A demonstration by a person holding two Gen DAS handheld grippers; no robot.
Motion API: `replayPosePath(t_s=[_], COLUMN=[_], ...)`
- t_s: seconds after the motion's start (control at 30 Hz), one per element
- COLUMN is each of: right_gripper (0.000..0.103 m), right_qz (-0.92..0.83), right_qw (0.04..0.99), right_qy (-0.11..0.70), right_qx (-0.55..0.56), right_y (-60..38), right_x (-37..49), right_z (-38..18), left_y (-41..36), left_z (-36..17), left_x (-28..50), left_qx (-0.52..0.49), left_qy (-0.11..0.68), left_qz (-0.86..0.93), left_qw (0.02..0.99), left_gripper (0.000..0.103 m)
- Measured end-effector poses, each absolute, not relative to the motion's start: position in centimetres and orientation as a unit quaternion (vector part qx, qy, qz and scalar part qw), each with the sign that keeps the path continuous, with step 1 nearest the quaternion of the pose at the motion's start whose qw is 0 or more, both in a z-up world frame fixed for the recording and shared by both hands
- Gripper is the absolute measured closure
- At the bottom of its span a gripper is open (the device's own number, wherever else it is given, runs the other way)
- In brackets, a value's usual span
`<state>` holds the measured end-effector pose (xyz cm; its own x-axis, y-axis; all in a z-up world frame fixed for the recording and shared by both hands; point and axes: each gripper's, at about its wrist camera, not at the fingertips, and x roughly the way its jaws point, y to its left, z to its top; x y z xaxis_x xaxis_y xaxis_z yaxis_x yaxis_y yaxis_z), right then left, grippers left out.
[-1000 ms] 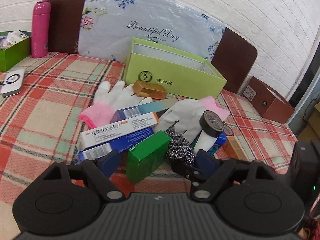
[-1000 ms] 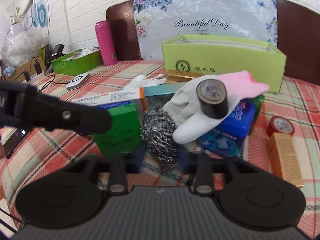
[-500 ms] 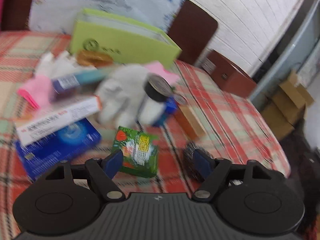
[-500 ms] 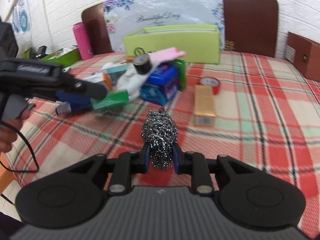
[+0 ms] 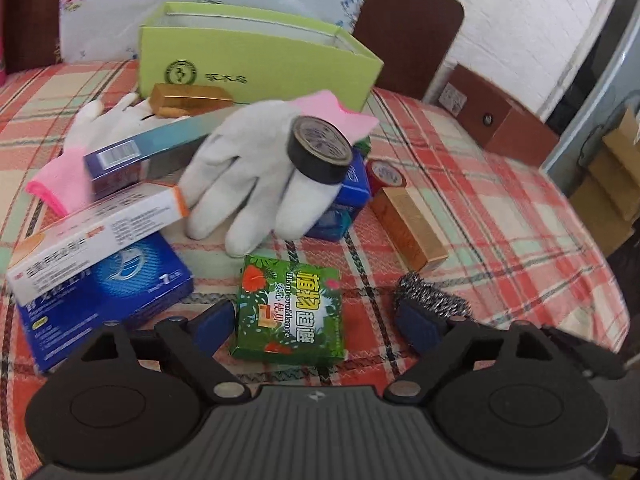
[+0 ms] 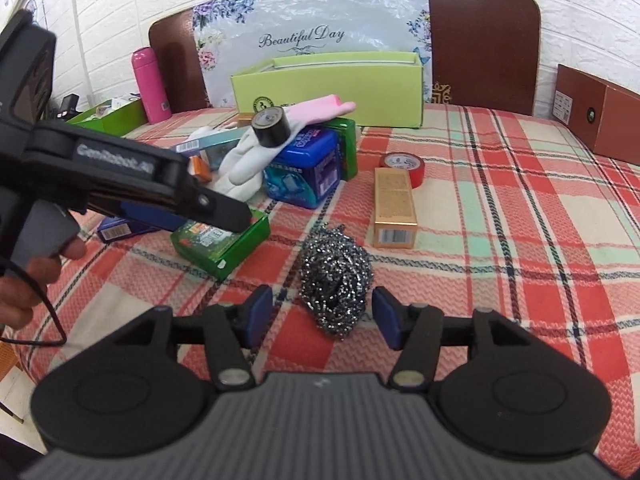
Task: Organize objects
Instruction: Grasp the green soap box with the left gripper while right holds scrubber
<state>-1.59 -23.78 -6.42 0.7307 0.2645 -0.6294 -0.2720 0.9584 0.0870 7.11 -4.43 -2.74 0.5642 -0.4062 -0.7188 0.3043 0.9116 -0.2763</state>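
The steel-wool scourer is seen lying on the plaid cloth, well clear of the heap of boxes, between the blue pads of the right hand-held gripper. Neither pad touches it; the jaws have just been opening and stand part open, a gap showing on each side. The scourer is a lumpy oval, its long axis running roughly away from the right wrist camera, narrower end nearest the gripper.

The left hand-held gripper is spread wide, nothing gripped. The green box lies flat between its pads, printed face up, its long axis pointing away from that camera; no pad is seen pressing on it. In the left wrist view the scourer is partly hidden behind the right-hand pad.

Just beyond the scourer a gold carton lies lengthwise, pointing at a red tape roll. A black tape roll rests on a white glove.

The surface is covered in red, green and cream check. Behind it stand an open lime-green box, a floral panel, a brown headboard-like board and a white brick-pattern wall.
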Motion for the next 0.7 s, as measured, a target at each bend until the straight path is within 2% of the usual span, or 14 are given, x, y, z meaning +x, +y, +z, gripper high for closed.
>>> replayPosePath(t_s=[0.2, 0.7], right_gripper=[0.048, 0.050], right_qz=[0.134, 0.148], right_qw=[0.931, 0.925], right_qy=[0.341, 0.349], right_qx=[-0.007, -0.028], right_y=[-24.3, -22.8], right_x=[-1.1, 1.4], right_z=[-6.5, -7.0], left_y=[-5.4, -5.7], left_z=[-4.1, -3.8], left_x=[7.4, 8.6], left_qx=[-0.020, -0.008], left_qy=[0.420, 0.433], left_qz=[-0.195, -0.184], left_qw=[0.886, 0.882], left_gripper=[0.015, 0.018])
